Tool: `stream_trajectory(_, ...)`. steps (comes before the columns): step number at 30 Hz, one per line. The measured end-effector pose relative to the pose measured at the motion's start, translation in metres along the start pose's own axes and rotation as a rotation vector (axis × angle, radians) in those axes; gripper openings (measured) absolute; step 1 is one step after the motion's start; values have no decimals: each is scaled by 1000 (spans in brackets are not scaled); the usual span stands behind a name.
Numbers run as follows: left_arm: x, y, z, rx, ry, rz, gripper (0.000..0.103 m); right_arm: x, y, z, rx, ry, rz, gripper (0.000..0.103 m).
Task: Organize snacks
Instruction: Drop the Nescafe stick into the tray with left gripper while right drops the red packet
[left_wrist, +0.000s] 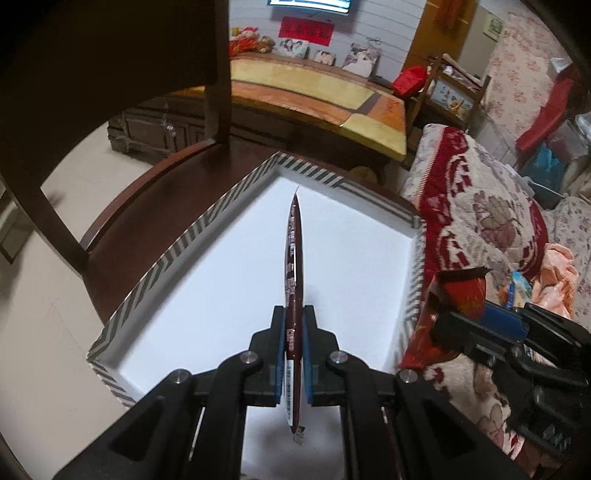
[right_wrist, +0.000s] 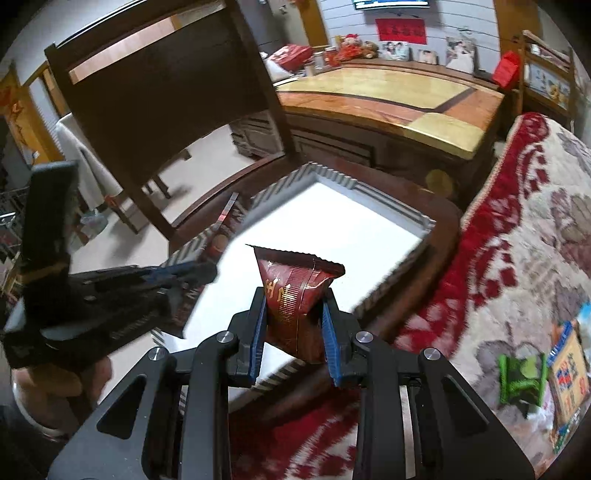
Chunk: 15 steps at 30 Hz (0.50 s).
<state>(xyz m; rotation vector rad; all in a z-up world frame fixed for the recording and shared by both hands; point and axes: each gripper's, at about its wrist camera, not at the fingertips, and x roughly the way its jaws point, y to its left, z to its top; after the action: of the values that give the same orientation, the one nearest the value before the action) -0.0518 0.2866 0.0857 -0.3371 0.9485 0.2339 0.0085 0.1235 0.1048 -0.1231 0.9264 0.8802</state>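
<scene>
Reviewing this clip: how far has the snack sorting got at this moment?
Nothing looks stowed yet: the striped box shows only bare white floor. In hand: the left gripper is shut on a flat dark-red packet over the box, and the right gripper is shut on a red-brown pouch near its edge. Left over: a green packet and a yellow-blue packet on the blanket.
</scene>
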Motion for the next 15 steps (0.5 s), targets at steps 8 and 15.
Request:
stream_trajectory(8, 34, 12, 2, -28, 57, 32, 9, 56, 11, 8, -25, 114, 33, 26)
stream_trajectory(15, 49, 21, -3, -57, 100, 69, 11, 94, 9, 2, -24, 193, 36, 26)
